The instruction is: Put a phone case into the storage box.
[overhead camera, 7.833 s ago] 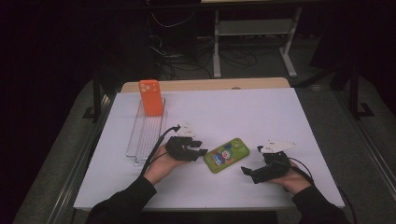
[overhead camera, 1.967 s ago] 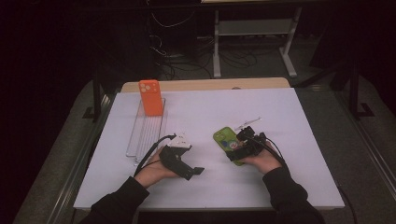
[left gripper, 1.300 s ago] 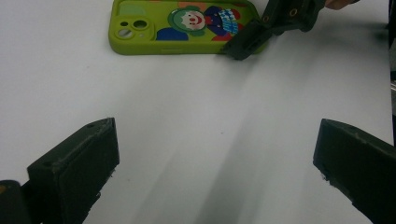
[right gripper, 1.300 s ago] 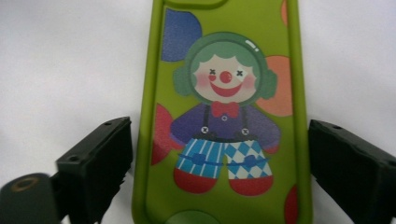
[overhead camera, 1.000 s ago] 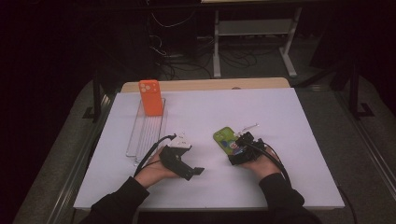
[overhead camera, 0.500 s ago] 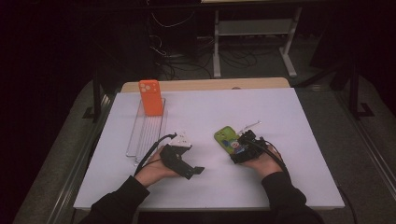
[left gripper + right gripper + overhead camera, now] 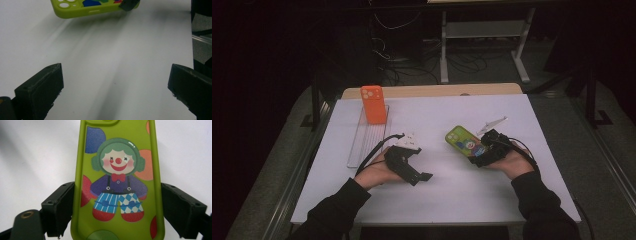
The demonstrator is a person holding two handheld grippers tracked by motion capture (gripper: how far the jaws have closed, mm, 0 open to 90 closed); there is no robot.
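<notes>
A lime-green phone case [image 7: 461, 139] printed with a clown lies at the table's right, its near end between my right gripper's [image 7: 475, 151] jaws. In the right gripper view the case [image 7: 117, 182] runs up the middle, and both black jaws press its long edges; the gripper [image 7: 117, 205] is shut on it. My left gripper [image 7: 419, 178] rests low at centre-left, pointing right, open and holding nothing. In the left gripper view its jaws [image 7: 115, 82] stand wide apart over bare white table, with the green case [image 7: 87, 7] ahead, slightly raised above its shadow.
An orange phone case [image 7: 373, 104] stands upright at the far end of a clear slotted rack [image 7: 367, 140] on the left. The white table top [image 7: 452, 205] ends at metal side rails. Dark floor, cables and a stand lie beyond the far edge.
The green case, earlier lying in the middle between both grippers, now sits to the right, held by my right gripper. My left gripper drew back and turned rightward; in the last second little moved.
</notes>
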